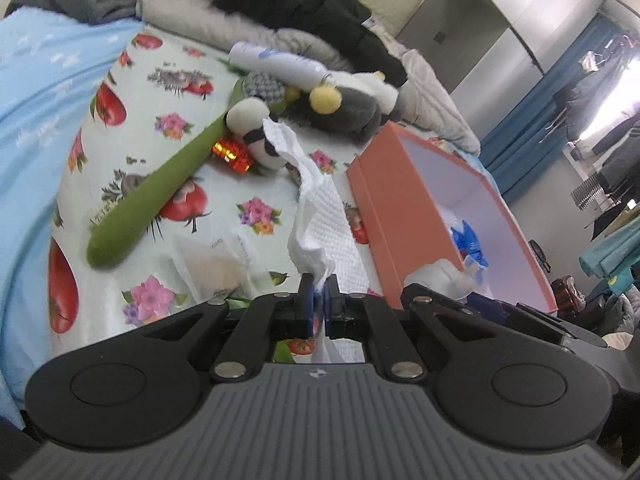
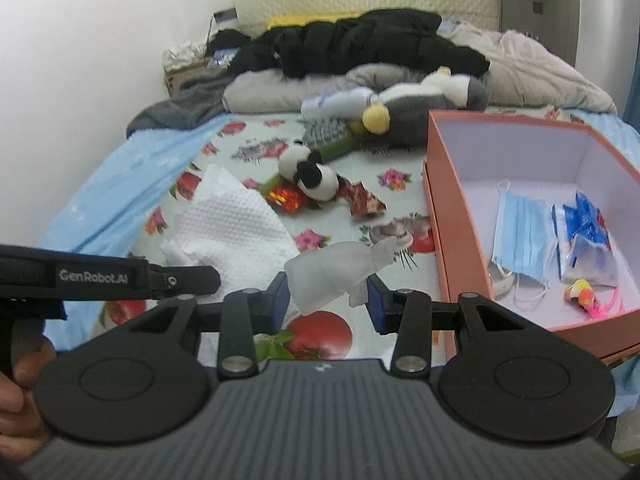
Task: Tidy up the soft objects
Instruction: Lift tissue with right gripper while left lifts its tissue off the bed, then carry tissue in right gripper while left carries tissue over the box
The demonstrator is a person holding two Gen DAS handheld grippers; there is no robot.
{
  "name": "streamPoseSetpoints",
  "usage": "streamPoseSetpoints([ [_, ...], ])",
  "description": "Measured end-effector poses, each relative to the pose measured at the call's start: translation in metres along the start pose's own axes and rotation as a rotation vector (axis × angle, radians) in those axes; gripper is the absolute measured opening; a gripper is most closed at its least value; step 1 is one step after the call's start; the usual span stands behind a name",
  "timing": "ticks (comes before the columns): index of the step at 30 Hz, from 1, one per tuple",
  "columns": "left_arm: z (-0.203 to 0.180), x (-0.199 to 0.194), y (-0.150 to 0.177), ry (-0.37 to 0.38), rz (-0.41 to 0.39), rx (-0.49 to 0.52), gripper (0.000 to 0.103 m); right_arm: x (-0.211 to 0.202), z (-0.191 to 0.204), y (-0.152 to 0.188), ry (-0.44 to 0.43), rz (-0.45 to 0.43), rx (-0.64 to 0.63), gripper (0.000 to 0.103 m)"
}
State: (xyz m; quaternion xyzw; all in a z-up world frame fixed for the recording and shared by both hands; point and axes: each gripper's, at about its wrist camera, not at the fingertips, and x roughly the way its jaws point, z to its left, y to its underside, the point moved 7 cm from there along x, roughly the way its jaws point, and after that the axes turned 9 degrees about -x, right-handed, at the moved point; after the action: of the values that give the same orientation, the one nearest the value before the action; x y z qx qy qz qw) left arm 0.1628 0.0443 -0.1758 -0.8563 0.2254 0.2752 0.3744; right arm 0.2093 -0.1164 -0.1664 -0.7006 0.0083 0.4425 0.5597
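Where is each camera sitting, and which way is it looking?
Left wrist view: sits on the left tongs, looking forward and down over the flowered bed sheet; its shut blue pads pinch a white embossed paper towel.
Right wrist view: sits on the right tongs, facing the headboard; they grip a frosted crumpled plastic bag, and a hand shows at lower left.
Shared: the paper towel, the small panda plush toy and the orange cardboard box.

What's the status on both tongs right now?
Left tongs shut on white paper towel. Right tongs gripping frosted plastic bag. Orange box open alongside, path unblocked.
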Motion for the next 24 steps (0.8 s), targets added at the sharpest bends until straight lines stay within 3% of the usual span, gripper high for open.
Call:
streamPoseSetpoints([
  [13,-0.030,-0.043,0.011,0.035,-0.045,0.039,0.006,-0.044,0.006,-0.007,-0.005,-0.070,0.006,0.044],
  [24,-0.098,-0.027,0.020,0.139,-0.010,0.141,0.006,-0.083,-0.036,-0.001,0.088,-0.096,0.062,0.044],
])
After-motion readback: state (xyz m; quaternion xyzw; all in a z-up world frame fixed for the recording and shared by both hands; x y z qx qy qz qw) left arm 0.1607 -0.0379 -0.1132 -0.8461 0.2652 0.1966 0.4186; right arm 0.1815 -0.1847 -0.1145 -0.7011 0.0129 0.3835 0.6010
